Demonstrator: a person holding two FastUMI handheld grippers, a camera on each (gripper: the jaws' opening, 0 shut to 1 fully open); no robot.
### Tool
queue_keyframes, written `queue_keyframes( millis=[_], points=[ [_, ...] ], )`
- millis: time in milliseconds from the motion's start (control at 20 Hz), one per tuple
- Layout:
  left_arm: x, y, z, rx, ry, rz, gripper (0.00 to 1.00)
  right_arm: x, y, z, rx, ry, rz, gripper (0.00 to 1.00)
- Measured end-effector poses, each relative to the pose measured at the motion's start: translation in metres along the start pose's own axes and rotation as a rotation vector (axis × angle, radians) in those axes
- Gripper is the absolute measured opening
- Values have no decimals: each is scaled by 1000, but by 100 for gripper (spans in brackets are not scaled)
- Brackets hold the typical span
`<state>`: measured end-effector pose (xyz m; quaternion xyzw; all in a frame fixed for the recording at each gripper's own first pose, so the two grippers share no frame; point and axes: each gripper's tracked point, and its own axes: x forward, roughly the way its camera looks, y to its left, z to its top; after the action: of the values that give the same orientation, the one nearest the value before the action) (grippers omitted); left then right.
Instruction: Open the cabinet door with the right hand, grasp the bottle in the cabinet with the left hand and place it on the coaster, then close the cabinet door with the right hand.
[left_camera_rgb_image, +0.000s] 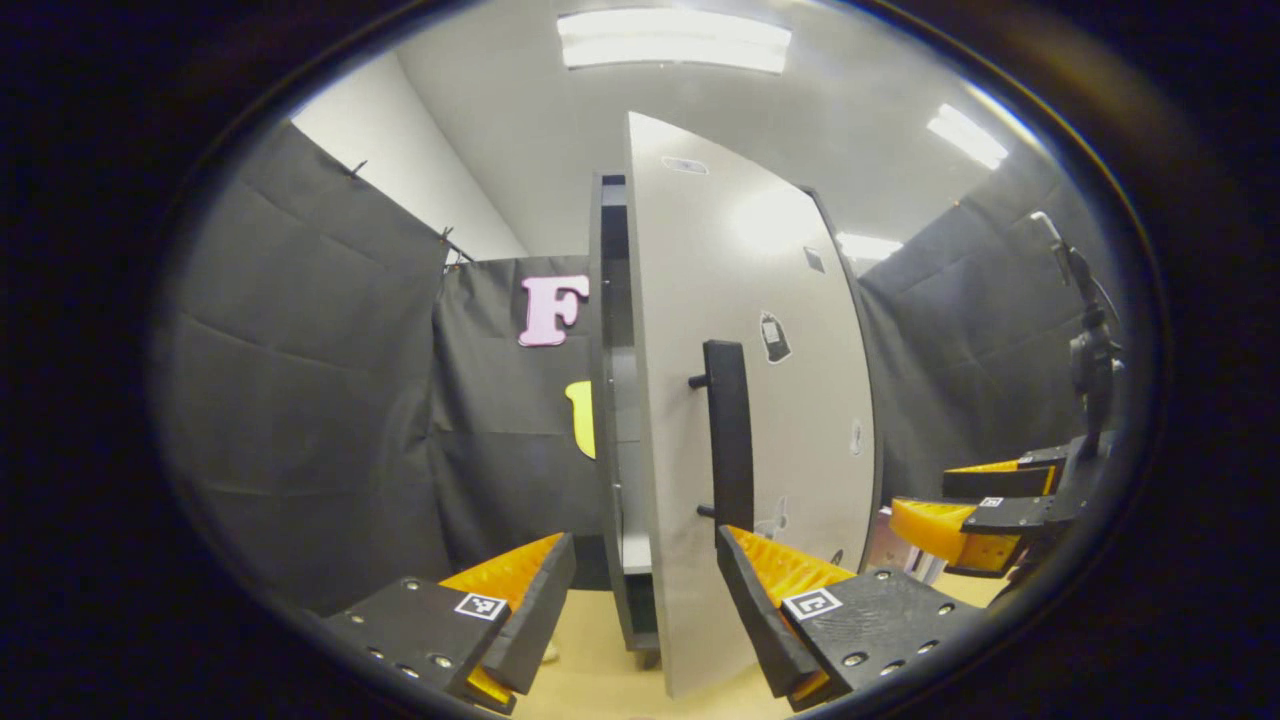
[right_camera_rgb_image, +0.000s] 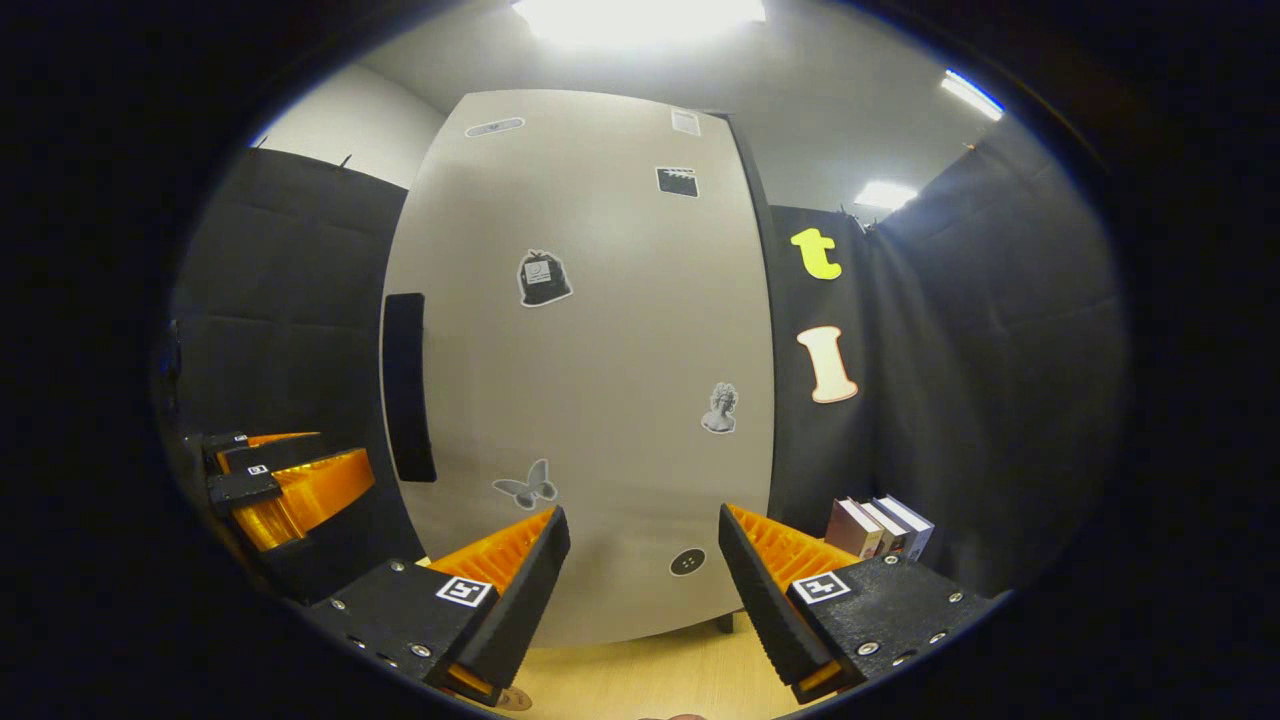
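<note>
Left gripper (left_camera_rgb_image: 646, 590) is sitting level, pointing forward, fingers (left_camera_rgb_image: 535, 600) spread wide, nothing between them. Right gripper (right_camera_rgb_image: 644, 565) is in the same pose: fingers (right_camera_rgb_image: 520, 570) spread wide, gripping nothing. Both are hanging side by side at about the same height. The right one is showing at the right edge of the left gripper view (left_camera_rgb_image: 965, 520); the left one is showing at the left edge of the right gripper view (right_camera_rgb_image: 290, 485).

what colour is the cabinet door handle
Black: the handle stands out against the light grey cabinet door, best in the left gripper view.
</note>
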<state>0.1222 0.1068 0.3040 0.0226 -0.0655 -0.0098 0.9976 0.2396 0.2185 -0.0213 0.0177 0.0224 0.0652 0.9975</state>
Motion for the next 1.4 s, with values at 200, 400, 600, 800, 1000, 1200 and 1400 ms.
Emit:
queue_keyframes(
  millis=[200, 400, 600, 800, 1000, 1200, 1400],
  points=[
    [16, -17, 1, -27, 2, -6, 89, 9, -13, 4, 1, 4, -16, 93],
    [23, -30, -5, -10, 14, -32, 89, 9, -17, 2, 1, 7, -31, 93],
    [28, -40, -6, -15, 17, -68, 89, 3, -18, -8, 3, 20, -46, 93],
    [30, -40, -5, -1, 20, -78, 84, 2, -17, -10, 12, 22, -45, 93],
    [28, -43, -2, -5, 18, -78, 88, 2, -15, -9, 9, 23, -39, 93],
    [28, -46, -1, -21, 18, -83, 84, 1, -12, -7, 8, 13, -41, 93],
    [30, -47, -1, -23, 17, -77, 88, -2, -10, -6, 14, 14, -48, 93]
  ],
)
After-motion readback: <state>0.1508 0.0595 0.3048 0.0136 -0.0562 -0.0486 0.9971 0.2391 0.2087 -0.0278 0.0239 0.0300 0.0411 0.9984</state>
